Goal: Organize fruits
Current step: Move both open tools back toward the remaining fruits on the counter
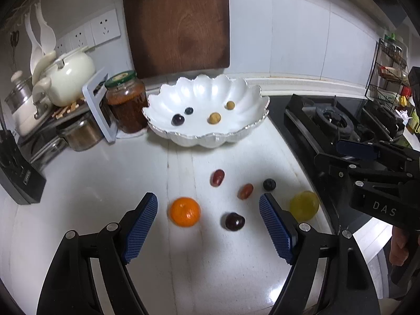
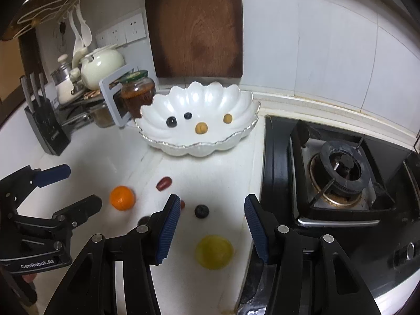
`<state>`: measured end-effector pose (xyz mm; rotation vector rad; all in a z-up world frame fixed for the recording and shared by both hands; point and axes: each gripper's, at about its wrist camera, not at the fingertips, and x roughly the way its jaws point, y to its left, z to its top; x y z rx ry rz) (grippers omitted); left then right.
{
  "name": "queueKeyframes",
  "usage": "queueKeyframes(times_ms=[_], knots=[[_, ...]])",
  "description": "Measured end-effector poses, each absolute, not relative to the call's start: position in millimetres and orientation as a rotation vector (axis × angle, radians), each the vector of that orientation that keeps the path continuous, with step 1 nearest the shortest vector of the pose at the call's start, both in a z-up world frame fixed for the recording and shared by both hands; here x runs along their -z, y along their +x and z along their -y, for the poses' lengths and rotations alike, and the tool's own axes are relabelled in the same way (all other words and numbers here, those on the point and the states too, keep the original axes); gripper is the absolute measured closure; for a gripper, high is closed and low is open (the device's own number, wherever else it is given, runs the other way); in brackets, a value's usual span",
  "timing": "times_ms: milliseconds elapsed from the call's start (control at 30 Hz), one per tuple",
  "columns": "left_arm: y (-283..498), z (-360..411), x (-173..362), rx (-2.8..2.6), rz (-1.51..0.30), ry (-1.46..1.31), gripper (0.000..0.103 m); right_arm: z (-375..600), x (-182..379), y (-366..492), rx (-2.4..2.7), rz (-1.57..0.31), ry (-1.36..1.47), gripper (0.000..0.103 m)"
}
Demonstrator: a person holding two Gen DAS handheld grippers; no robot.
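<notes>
On right gripper (image 1: 365,152): "DAS"; left gripper (image 2: 76,189): "GenRobot.AI".

Black left tool (image 1: 208,223), blue ribbed pads, silver screws

Glossy white bowl (image 1: 207,136); wooden board (image 1: 178,23)

Dark wooden cutting board (image 1: 178,23) stands upright against the white tiled wall at the back of the white countertop (image 1: 86,183). Left of centre: glass jar (image 1: 127,102) with green lid and reddish-brown contents, just beside a tilted white frame (image 1: 98,105); behind these a cream teapot (image 1: 69,76), wall sockets (image 1: 105,27) above it, and a black knife block (image 2: 46,128) at the far left. Black gas stove (image 2: 338,173) with one round burner occupies the right side.
</notes>
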<state>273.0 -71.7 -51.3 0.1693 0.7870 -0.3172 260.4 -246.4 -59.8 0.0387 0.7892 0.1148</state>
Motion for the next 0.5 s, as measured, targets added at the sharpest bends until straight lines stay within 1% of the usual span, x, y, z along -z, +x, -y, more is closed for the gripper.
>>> queueKeyframes(times_ms=[500], knots=[[260,81,83,0.341,-0.842,0.169,0.023,246,89,250,-0.132,-0.862,0.035,0.051]])
